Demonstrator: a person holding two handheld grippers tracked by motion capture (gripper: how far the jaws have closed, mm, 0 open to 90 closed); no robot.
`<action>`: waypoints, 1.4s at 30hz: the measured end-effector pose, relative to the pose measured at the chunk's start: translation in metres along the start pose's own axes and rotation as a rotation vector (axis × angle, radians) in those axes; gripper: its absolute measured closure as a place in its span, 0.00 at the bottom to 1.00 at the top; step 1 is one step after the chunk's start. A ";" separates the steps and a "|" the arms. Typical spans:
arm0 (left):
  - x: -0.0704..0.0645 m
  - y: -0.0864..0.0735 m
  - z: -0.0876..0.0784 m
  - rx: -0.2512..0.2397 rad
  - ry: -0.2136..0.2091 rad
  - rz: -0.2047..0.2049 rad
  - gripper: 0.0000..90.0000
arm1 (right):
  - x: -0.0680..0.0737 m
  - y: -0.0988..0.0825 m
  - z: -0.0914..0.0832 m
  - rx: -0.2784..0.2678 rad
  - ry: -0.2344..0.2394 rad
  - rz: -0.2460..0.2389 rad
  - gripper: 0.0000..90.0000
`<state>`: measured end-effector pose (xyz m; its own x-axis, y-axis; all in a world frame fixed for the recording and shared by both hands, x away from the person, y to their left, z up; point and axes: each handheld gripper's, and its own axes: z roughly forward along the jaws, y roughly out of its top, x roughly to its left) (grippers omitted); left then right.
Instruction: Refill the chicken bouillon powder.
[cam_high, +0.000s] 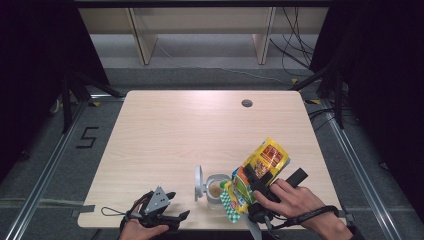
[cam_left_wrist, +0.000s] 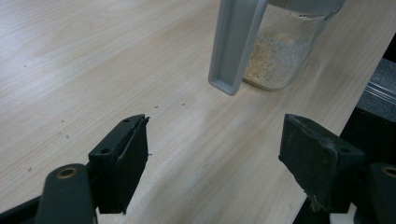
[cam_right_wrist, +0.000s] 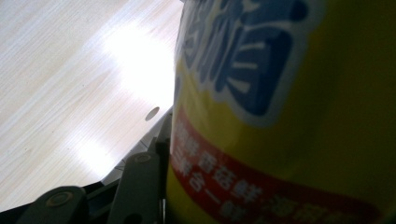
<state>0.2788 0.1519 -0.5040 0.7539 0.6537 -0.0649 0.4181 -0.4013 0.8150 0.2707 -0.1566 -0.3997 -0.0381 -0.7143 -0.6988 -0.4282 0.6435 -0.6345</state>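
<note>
On the table (cam_high: 165, 130), lower centre of the high view, we find the yellow packet (cam_high: 257, 167) gripped by the right gripper (cam_high: 250, 181), tipped over the open jar (cam_high: 216, 190), part-filled; pouring appears unfinished. Left gripper (cam_left_wrist: 212, 154) is wide open, holding nothing

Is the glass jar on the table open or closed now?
Open. The glass jar has its lid swung up to one side, and pale grains show inside.

Glossy plastic snack bag (cam_high: 260, 167), clear glass jar (cam_high: 216, 189), matt pale wood-grain table (cam_high: 170, 125).
</note>
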 end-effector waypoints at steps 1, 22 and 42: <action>0.002 0.000 -0.001 0.024 0.005 0.025 0.26 | 0.000 0.000 0.000 -0.002 0.001 -0.002 0.67; 0.001 0.000 -0.003 0.002 0.017 0.013 0.26 | -0.002 -0.002 0.001 -0.017 0.011 -0.025 0.67; 0.001 0.000 -0.002 0.001 0.006 0.007 0.26 | -0.005 0.002 0.002 -0.024 0.010 -0.059 0.67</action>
<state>0.2783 0.1535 -0.5030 0.7538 0.6547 -0.0555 0.4132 -0.4067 0.8148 0.2722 -0.1515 -0.3981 -0.0207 -0.7535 -0.6571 -0.4513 0.5935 -0.6664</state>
